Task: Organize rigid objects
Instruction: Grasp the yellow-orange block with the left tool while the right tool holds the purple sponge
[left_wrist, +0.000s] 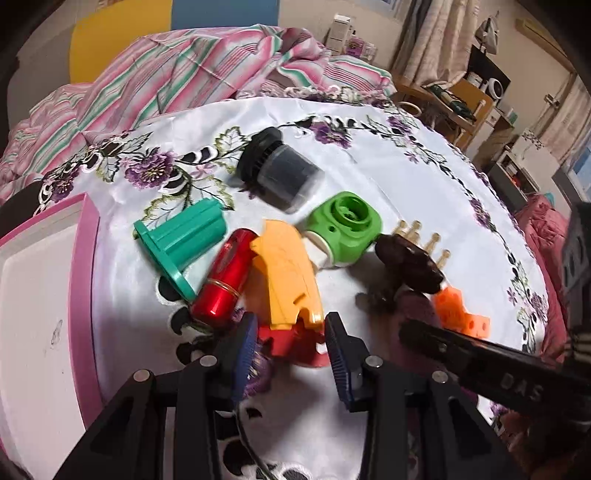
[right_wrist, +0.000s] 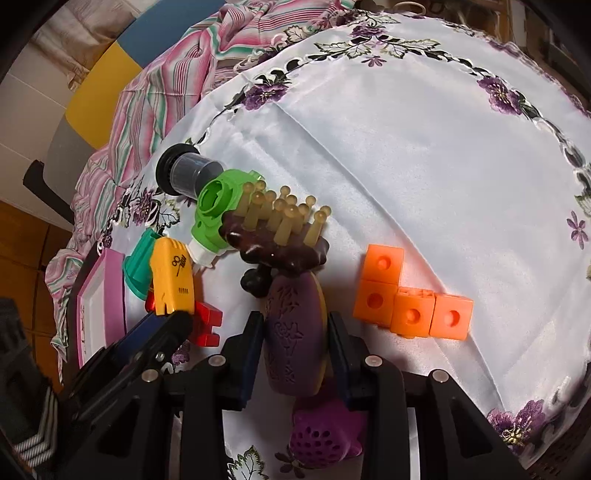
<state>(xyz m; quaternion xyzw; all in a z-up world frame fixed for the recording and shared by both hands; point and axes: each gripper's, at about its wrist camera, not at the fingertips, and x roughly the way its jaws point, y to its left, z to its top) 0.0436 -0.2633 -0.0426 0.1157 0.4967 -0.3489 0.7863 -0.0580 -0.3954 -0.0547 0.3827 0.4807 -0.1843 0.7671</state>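
Note:
Rigid items lie on a white embroidered tablecloth (right_wrist: 424, 147). My left gripper (left_wrist: 291, 339) is open, its jaws on either side of the near end of a yellow plastic piece (left_wrist: 286, 275) that lies over a red block (left_wrist: 291, 341). Beside them lie a red cylinder (left_wrist: 223, 282), a teal part (left_wrist: 181, 242), a green part (left_wrist: 341, 229) and a black-capped jar (left_wrist: 280, 173). My right gripper (right_wrist: 295, 332) is shut on the purple handle (right_wrist: 293, 332) of a dark massage brush (right_wrist: 280, 236). Orange cubes (right_wrist: 402, 299) sit to its right.
A pink-rimmed white tray (left_wrist: 86, 280) sits at the left; it also shows in the right wrist view (right_wrist: 110, 295). A purple perforated object (right_wrist: 325, 435) lies under the right gripper. A striped blanket (left_wrist: 177, 74) is heaped behind the cloth. Furniture stands at far right.

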